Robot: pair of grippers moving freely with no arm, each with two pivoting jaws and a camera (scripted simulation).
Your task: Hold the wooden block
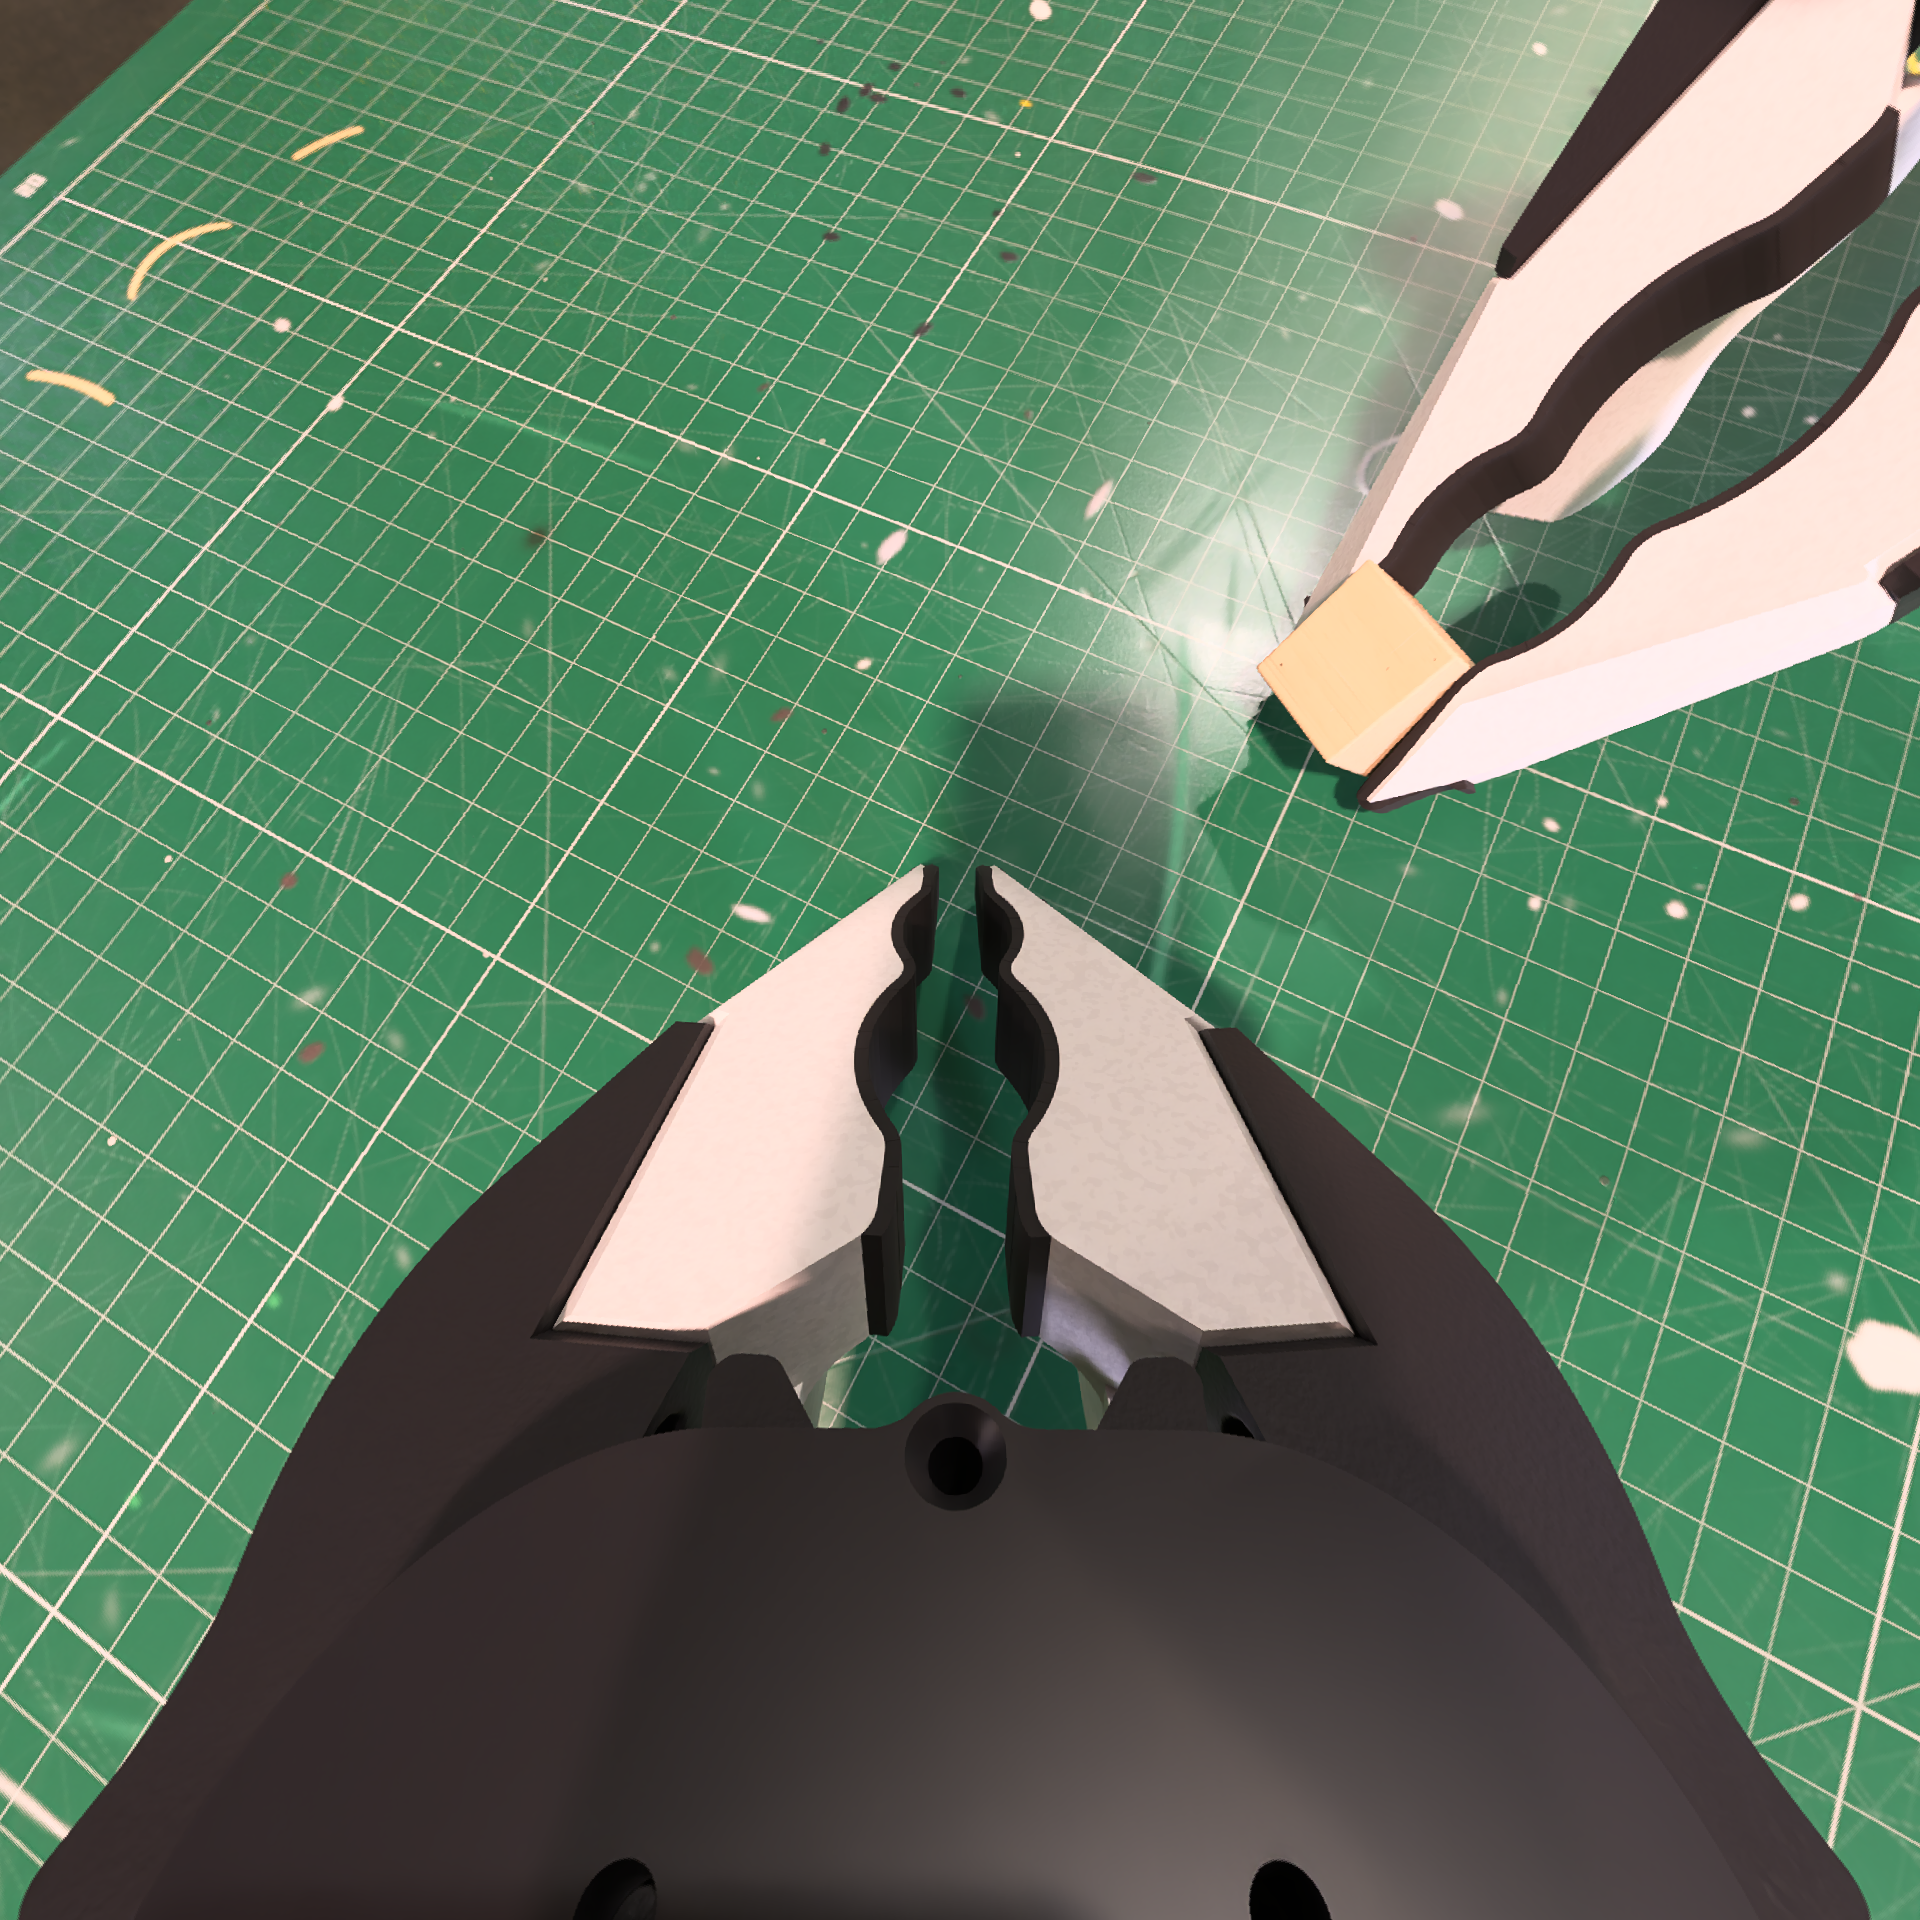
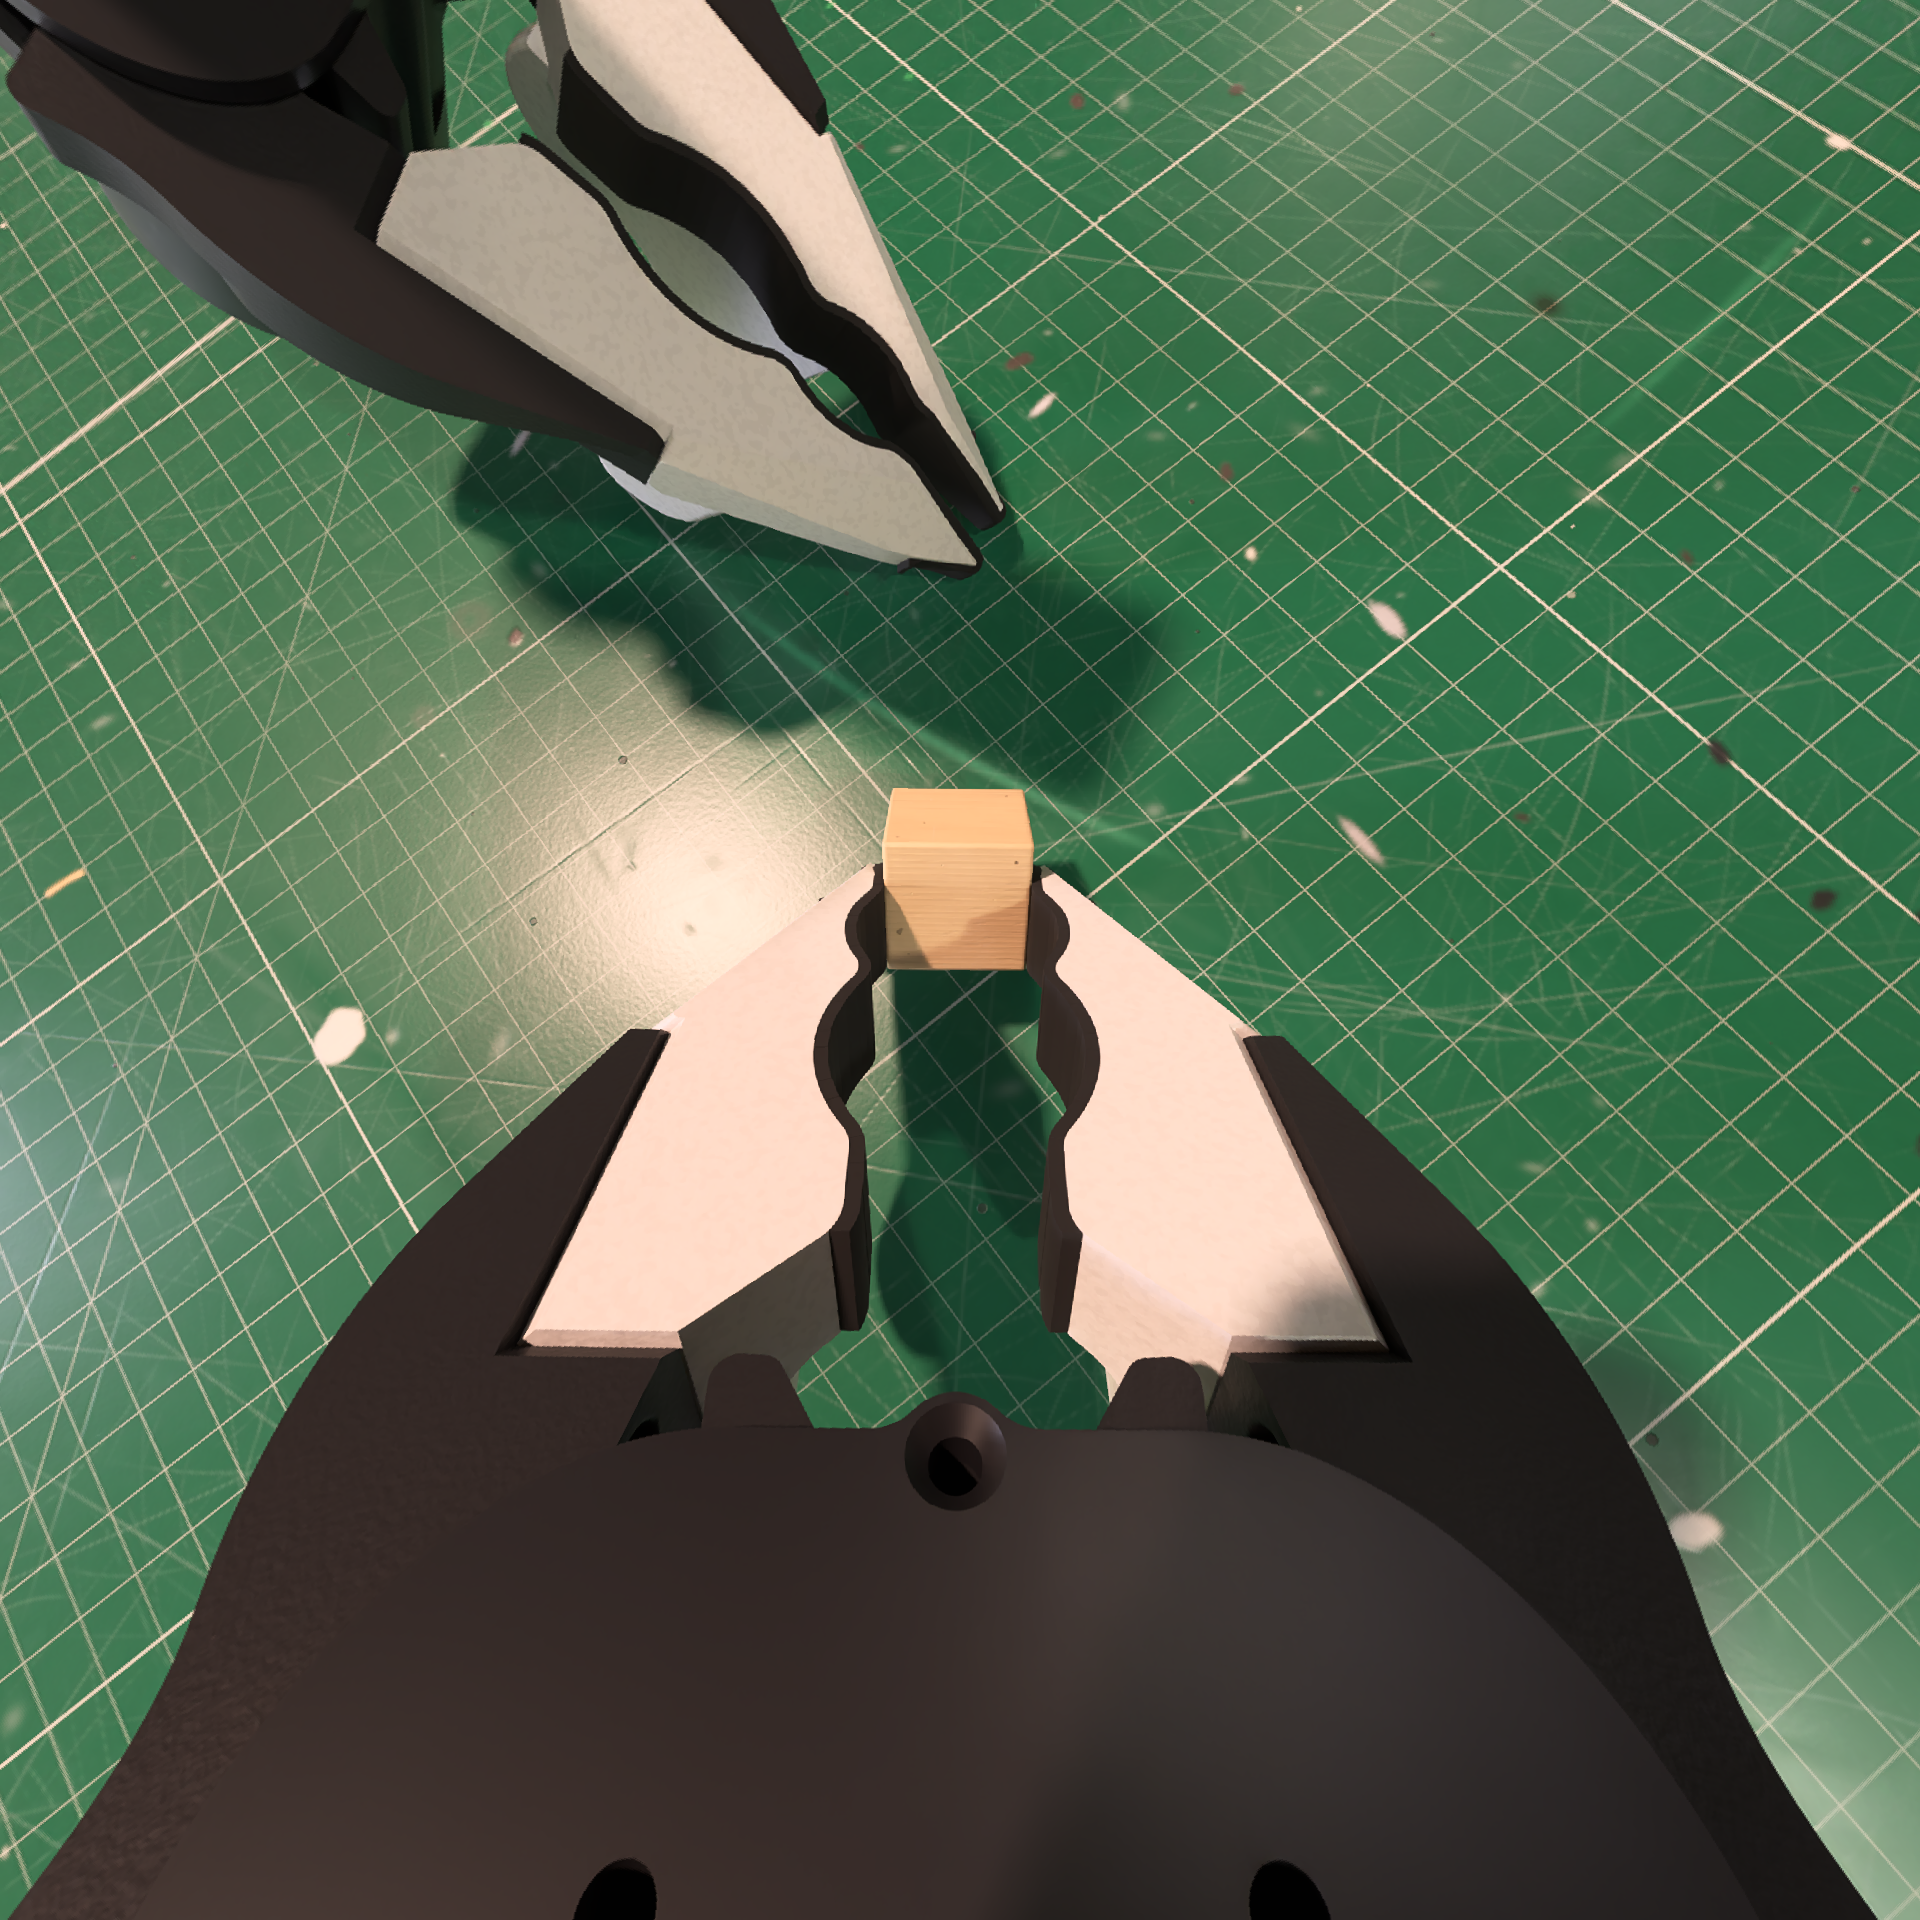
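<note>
A small pale wooden block sits between the fingertips of my right gripper, which is shut on it just above the green cutting mat. In the left wrist view the same block shows at the right, clamped by the right gripper. My left gripper is shut and empty, its jaws nearly touching, and hovers over the mat to the left of the block. It also shows in the right wrist view at the upper left, apart from the block.
The green cutting mat with a white grid covers the surface, speckled with small white and dark flecks. A few thin orange curved marks lie at the far left. The mat's edge shows at the top left corner.
</note>
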